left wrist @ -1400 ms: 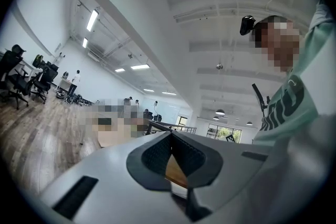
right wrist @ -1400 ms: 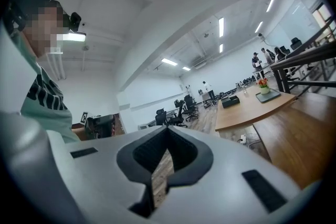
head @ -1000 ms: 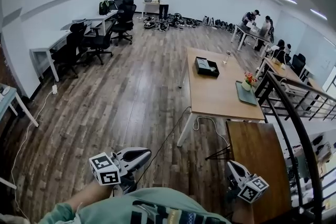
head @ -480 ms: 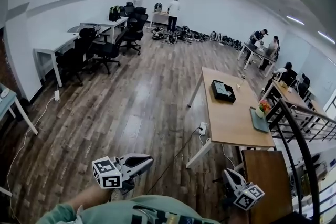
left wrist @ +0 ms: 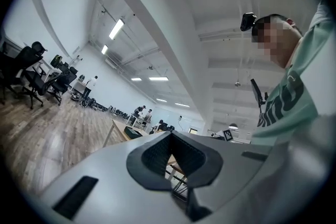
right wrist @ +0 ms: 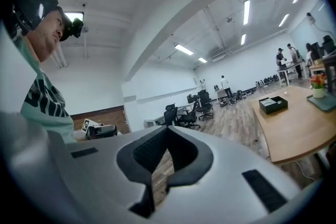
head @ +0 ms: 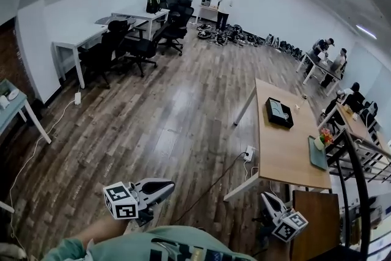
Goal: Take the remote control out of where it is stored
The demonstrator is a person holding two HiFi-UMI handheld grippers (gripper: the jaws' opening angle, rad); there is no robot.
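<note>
No remote control shows in any view. A black open box (head: 279,112) lies on the long light wooden table (head: 278,156) at the right, and what it holds is too small to tell. The box (right wrist: 273,104) also shows in the right gripper view. My left gripper (head: 162,187) is held low by my body at the bottom left, shut and empty. My right gripper (head: 267,198) hangs at the bottom right, shut and empty, over the floor beside a dark wooden top (head: 314,220). Both point out into the room, far from the table's box.
A green tray (head: 317,153) with a flower pot (head: 319,140) lies on the table's near end. A cable (head: 208,189) and power strip (head: 248,154) lie on the floor beside it. A black railing (head: 360,186) runs at the right. Desks and office chairs (head: 131,49) line the left wall. Several people stand far off.
The whole head view has slid: the wooden table and its black box moved toward the right of the picture and lower. Both grippers stay shut, low by my body.
</note>
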